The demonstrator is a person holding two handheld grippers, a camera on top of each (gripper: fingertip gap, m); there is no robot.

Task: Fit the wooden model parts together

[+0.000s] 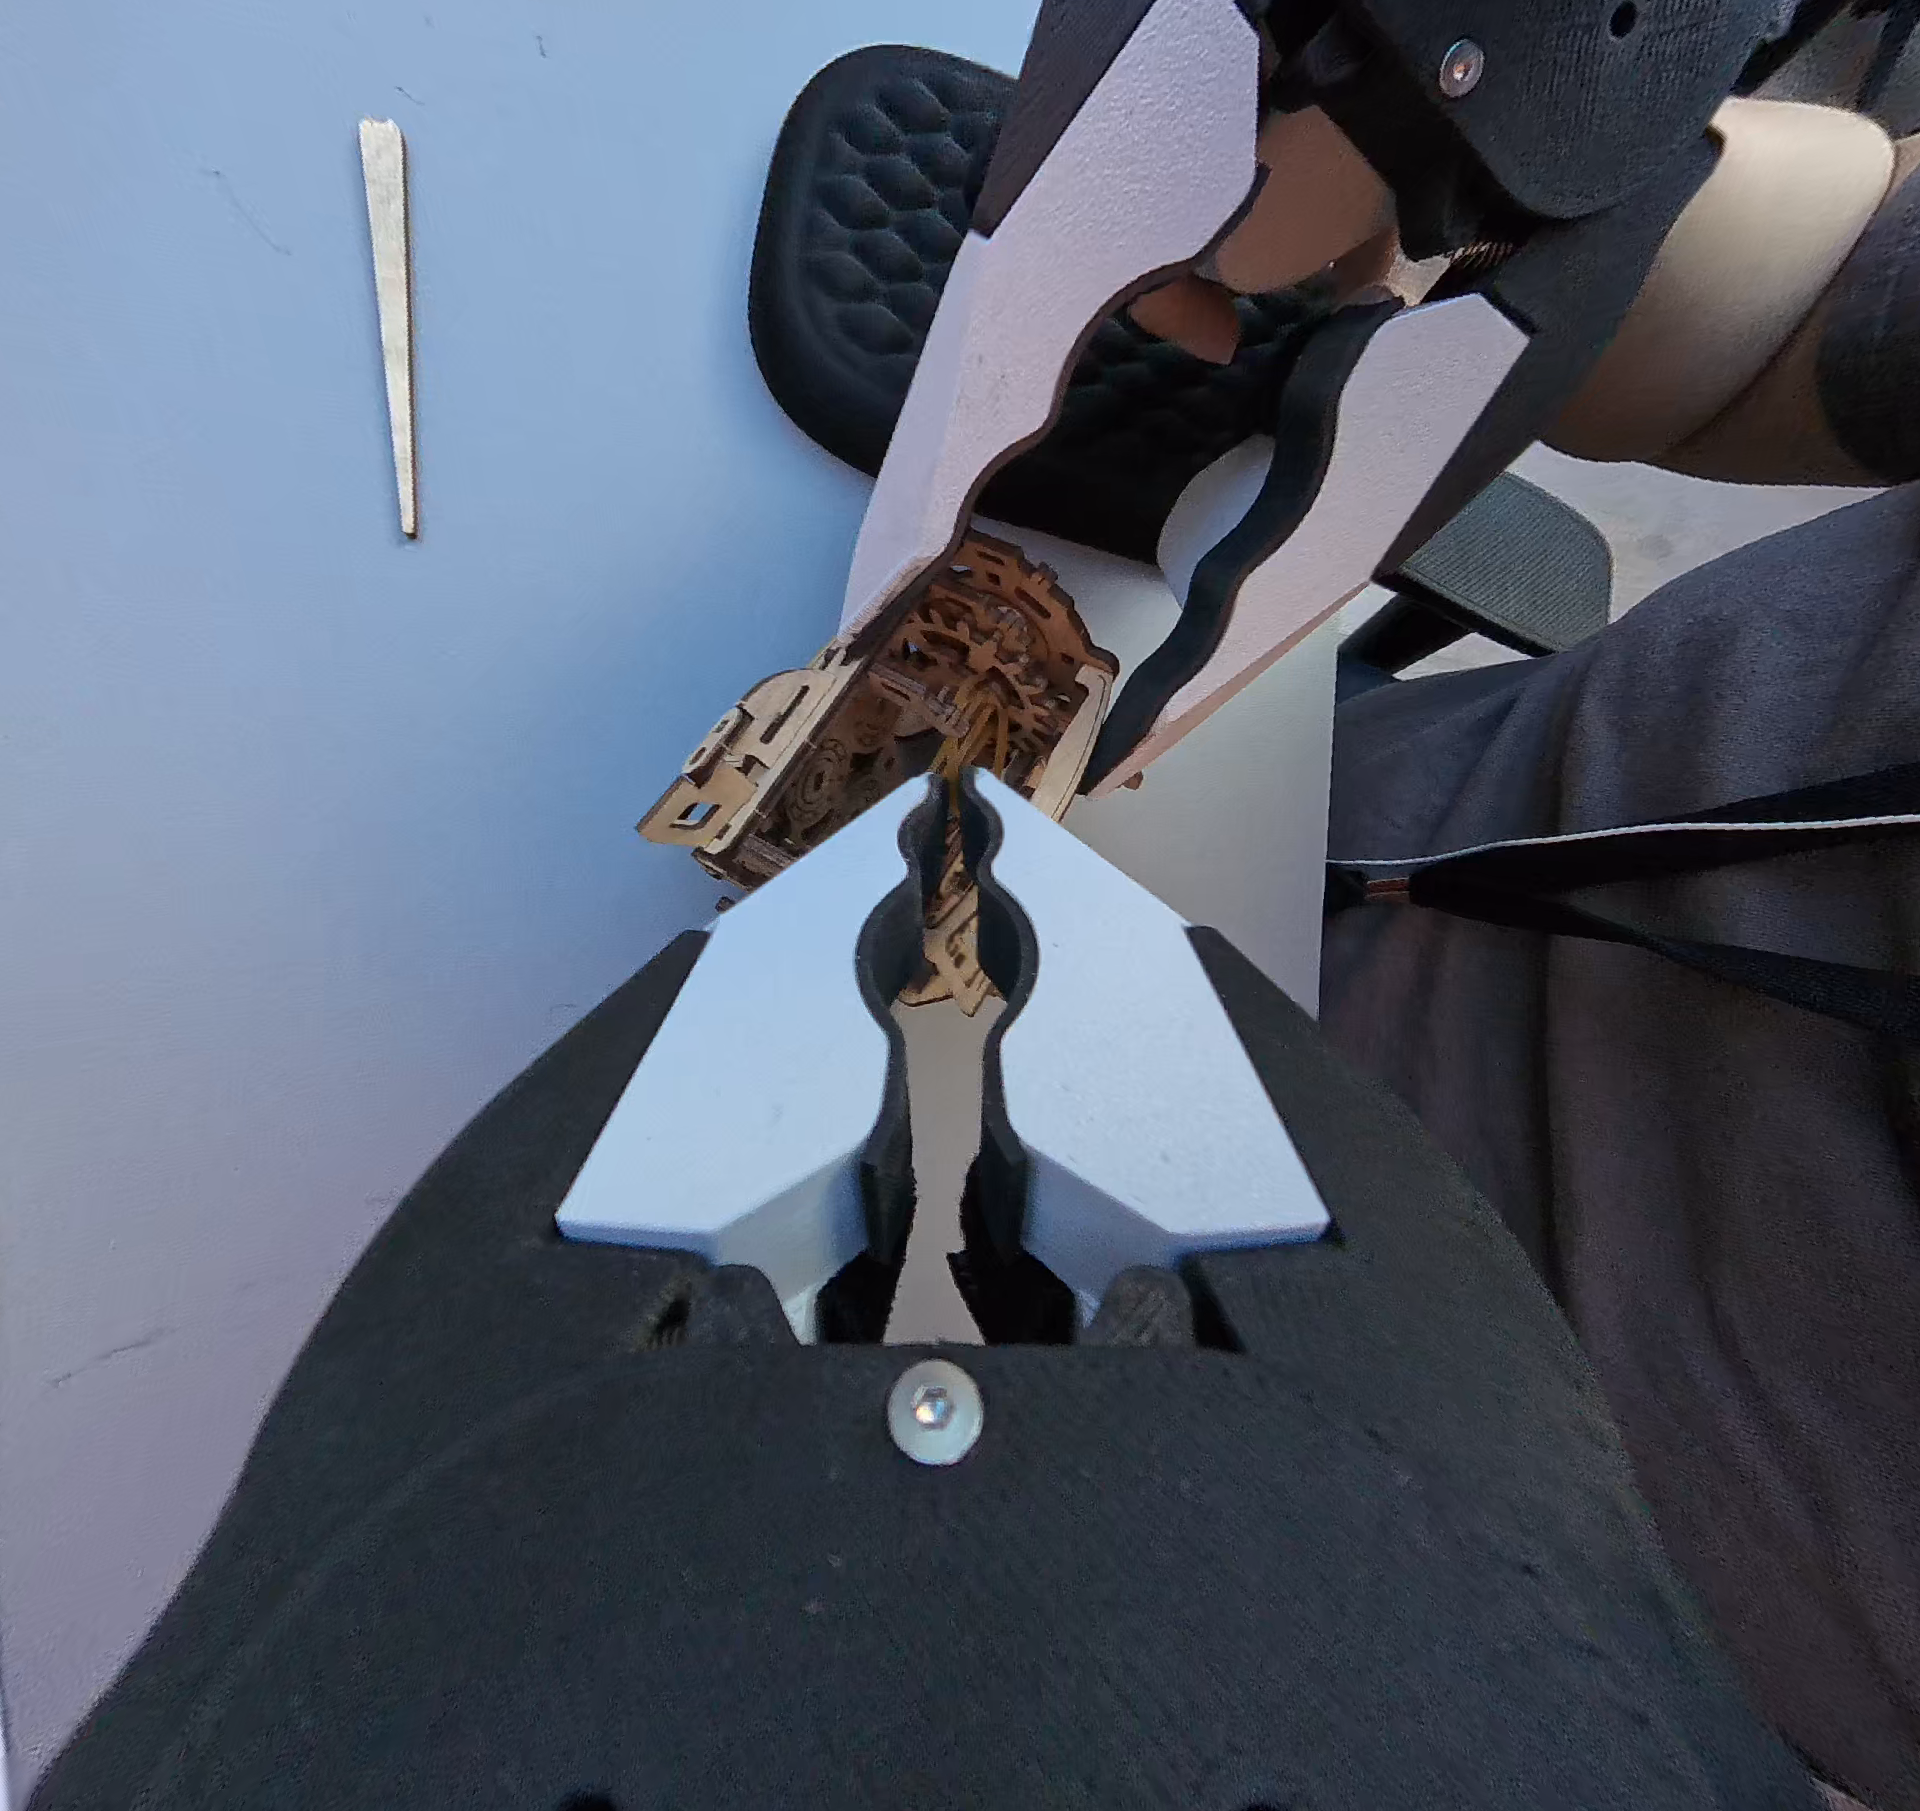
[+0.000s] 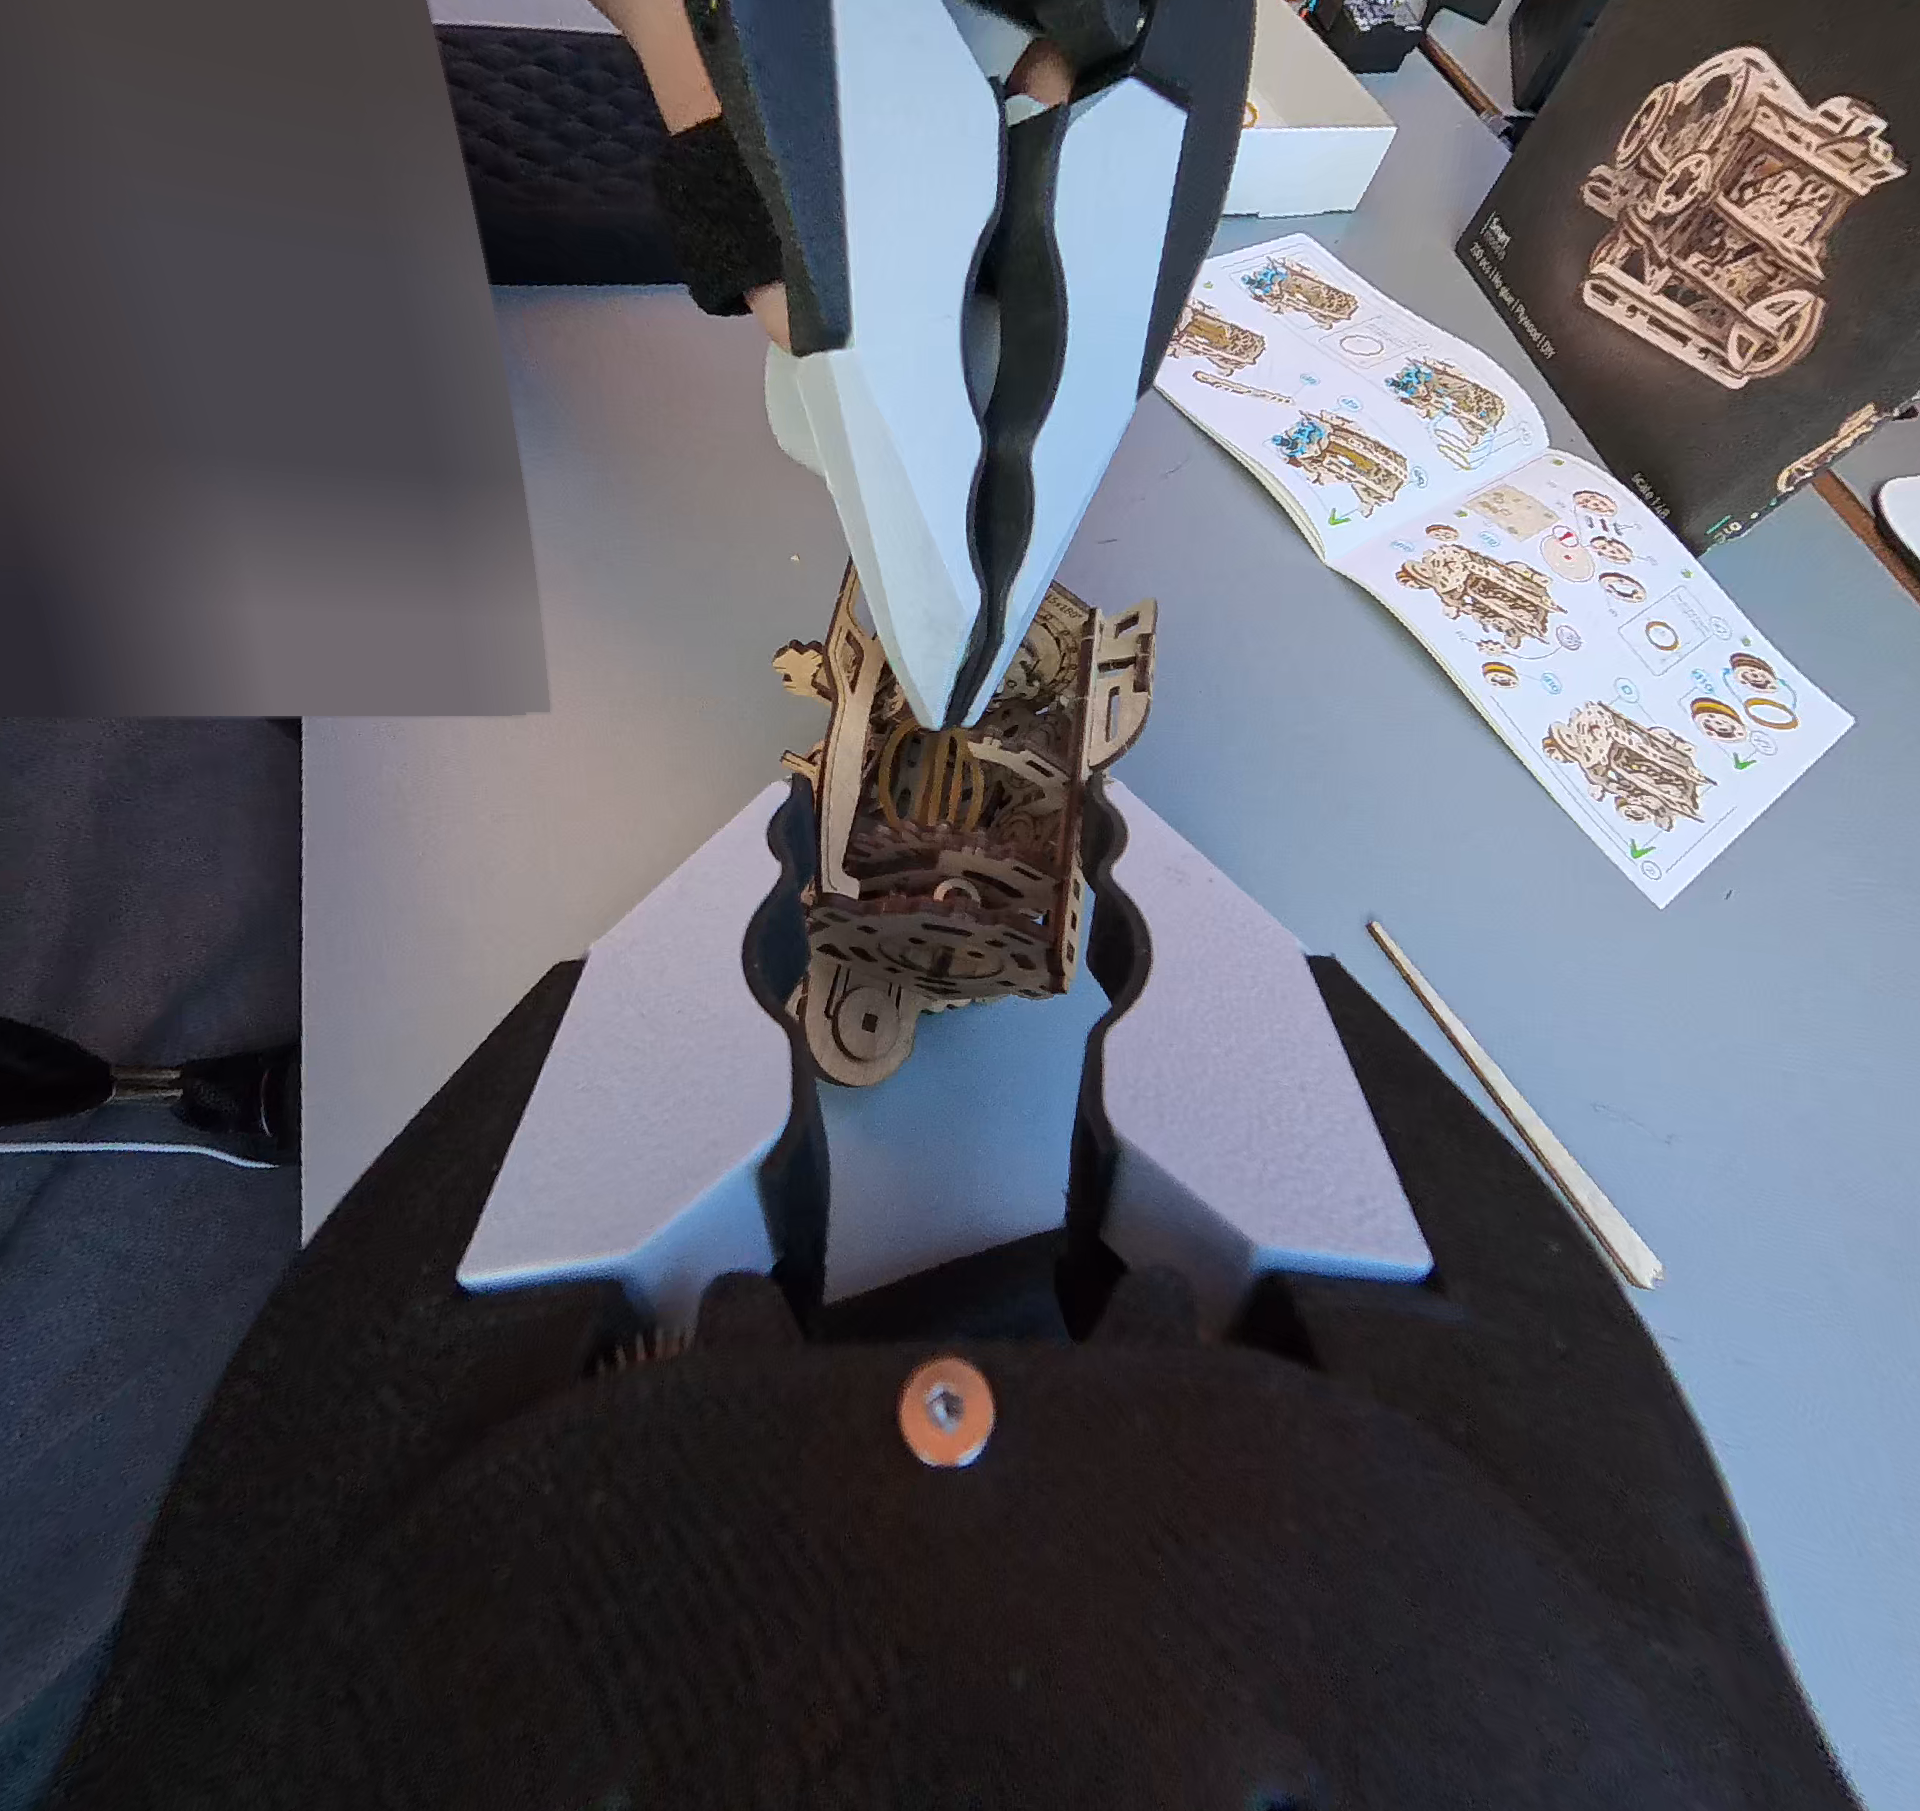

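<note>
Right claw clamps the wooden model by its two side walls, just above the grey surface; left claw reaches down from the far side, tips pinched shut on the yellow rubber band looped inside. Most of the body looks assembled already; seating that band seems the job in hand. To the right, a wooden stick lies untouched near the open instruction booklet.

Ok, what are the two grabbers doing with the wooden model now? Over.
Right gripper clamps the wooden model by its sides, above the table. Left gripper pinched shut on the yellow rubber band inside. Nothing blocking; wooden stick lies clear.
</note>
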